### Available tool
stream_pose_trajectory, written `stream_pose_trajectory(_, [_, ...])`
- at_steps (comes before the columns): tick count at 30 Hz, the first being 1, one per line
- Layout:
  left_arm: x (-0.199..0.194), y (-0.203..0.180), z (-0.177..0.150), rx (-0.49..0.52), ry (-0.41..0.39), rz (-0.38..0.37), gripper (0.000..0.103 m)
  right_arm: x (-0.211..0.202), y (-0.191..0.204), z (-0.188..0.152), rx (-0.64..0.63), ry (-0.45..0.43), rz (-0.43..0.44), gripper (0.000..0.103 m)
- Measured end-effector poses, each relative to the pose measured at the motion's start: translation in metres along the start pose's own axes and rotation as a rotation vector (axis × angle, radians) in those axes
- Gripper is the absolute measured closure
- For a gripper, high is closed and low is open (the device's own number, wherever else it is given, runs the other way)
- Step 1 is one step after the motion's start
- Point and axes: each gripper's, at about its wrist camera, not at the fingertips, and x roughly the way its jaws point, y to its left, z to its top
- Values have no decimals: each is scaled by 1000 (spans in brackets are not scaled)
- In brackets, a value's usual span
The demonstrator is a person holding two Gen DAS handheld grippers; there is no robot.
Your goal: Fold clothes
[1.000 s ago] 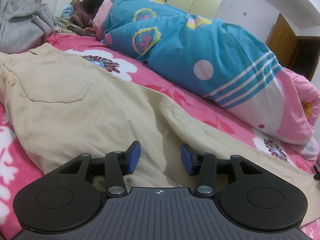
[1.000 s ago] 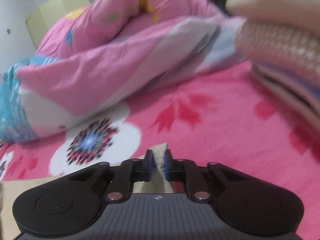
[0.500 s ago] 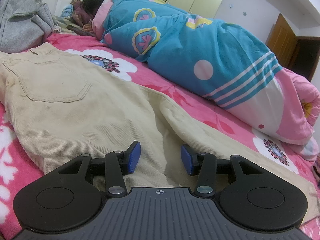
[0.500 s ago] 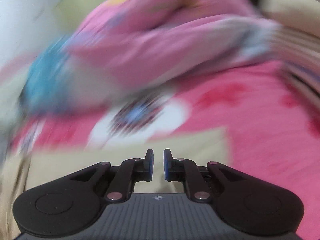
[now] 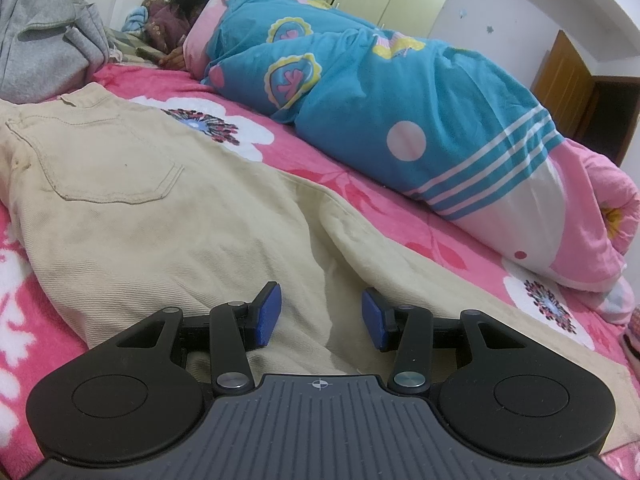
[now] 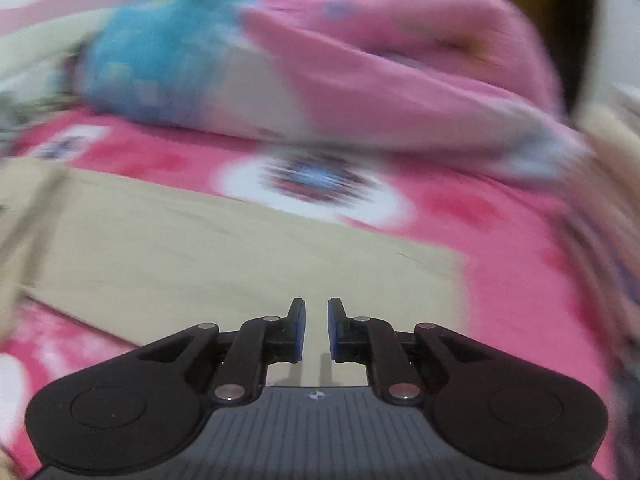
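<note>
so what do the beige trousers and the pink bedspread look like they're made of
Trousers: likely cotton twill or denim, matte; fine diagonal ribbing and a topstitched patch pocket show. Bedspread: probably plush fleece or similar; its surface looks fuzzy and napped, with a printed flower pattern. The exact fibre of either cannot be told.

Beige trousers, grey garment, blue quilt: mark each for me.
beige trousers (image 5: 120, 168): left wrist view, on the back pocket.
grey garment (image 5: 44, 48): left wrist view, middle of the crumpled pile.
blue quilt (image 5: 380, 92): left wrist view, upper side of the blue part.
</note>
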Motion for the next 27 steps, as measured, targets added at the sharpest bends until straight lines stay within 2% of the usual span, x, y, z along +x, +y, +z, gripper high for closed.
stream_pose_trajectory(3, [0, 0, 0, 0, 0, 0, 58, 36, 42, 16, -85, -13, 94, 91])
stream_pose_trajectory(6, [0, 1, 0, 0, 0, 0, 58, 76, 60, 13, -77, 44, 162, 90])
stream_pose_trajectory(7, [0, 1, 0, 0, 0, 0, 58, 77, 58, 7, -61, 63, 176, 90])
stream_pose_trajectory(12, [0, 1, 0, 1, 2, 1, 58, 23, 36, -31, 37, 84, 249, 87])
stream_pose_trajectory(15, [1, -1, 0, 5, 3, 4, 58, 1, 43, -26, 25, 80, 248, 76])
stream_pose_trajectory(19, [0, -1, 0, 4, 2, 3, 58, -23, 55, -19, 1, 68, 249, 74])
stream_pose_trajectory(23, [0, -1, 0, 4, 2, 3, 58, 9, 95, 2, -119, 21, 301, 72])
stream_pose_trajectory(27, [0, 0, 0, -2, 1, -3, 58, 30, 87, -13, -140, 51, 220, 66])
